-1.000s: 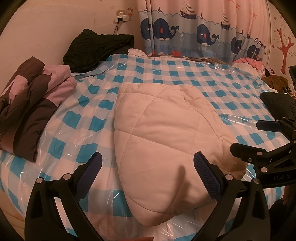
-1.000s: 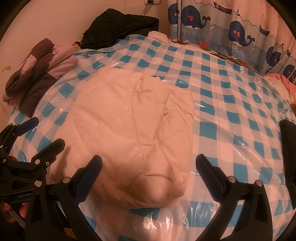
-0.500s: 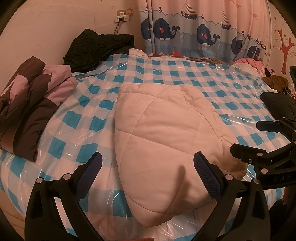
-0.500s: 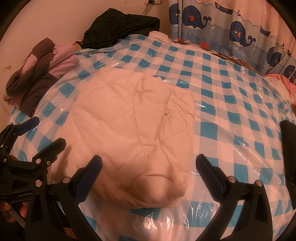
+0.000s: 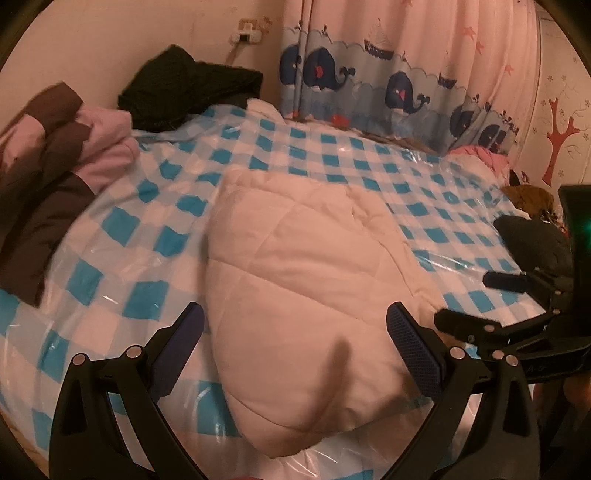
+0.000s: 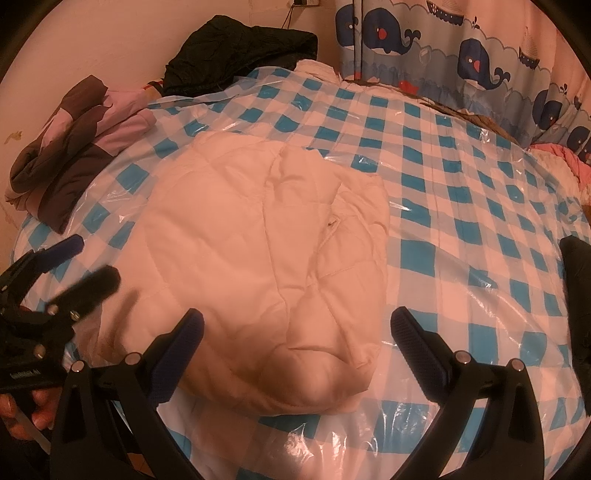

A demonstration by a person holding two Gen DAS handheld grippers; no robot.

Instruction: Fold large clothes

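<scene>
Folded cream quilted coat (image 5: 310,295) on checked sheet (image 5: 110,266) — jaws spread, empty.

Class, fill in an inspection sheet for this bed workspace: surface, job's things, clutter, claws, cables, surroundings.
Surface: bed under a blue-checked cover with clear plastic film on top.
Job's things: cream quilted garment, bundled at the middle.
Clutter: brown-and-pink garment at left; black garment at the far corner; dark item at right.
Claws: left claw open, empty; right claw open, empty.
Cables: a cord hangs from the wall socket.
Surroundings: whale curtain; tree sticker.
</scene>
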